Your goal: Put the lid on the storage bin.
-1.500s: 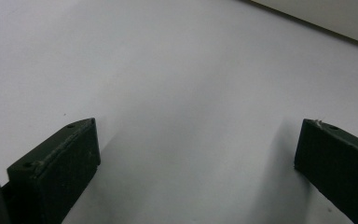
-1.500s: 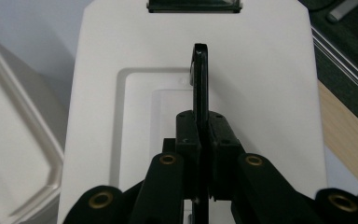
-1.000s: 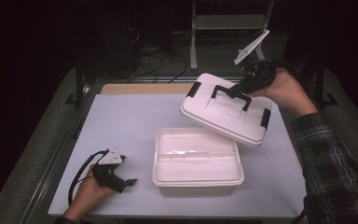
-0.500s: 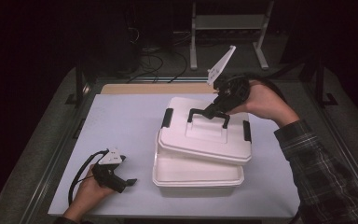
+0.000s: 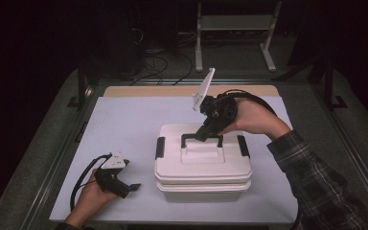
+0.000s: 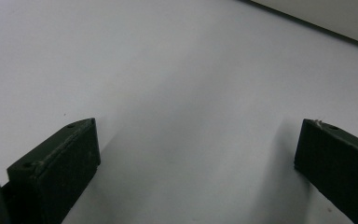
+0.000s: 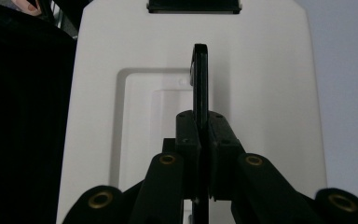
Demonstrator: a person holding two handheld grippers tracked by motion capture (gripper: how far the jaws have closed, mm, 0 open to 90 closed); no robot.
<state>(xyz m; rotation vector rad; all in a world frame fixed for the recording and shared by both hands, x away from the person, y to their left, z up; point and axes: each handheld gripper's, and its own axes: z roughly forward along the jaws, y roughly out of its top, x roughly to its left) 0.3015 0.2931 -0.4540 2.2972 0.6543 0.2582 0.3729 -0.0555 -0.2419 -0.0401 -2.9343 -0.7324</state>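
While the right gripper [image 5: 205,135] clamps its jaws shut on the lid's black handle [image 7: 200,88], seat the white lid [image 5: 202,160] squarely on the storage box [image 5: 203,186] before releasing; the left gripper [image 6: 196,163] rests open and empty.

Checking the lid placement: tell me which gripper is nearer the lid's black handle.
Right. The right gripper is clamped on the black handle atop the white lid. The left gripper rests open on the table, left of the box.
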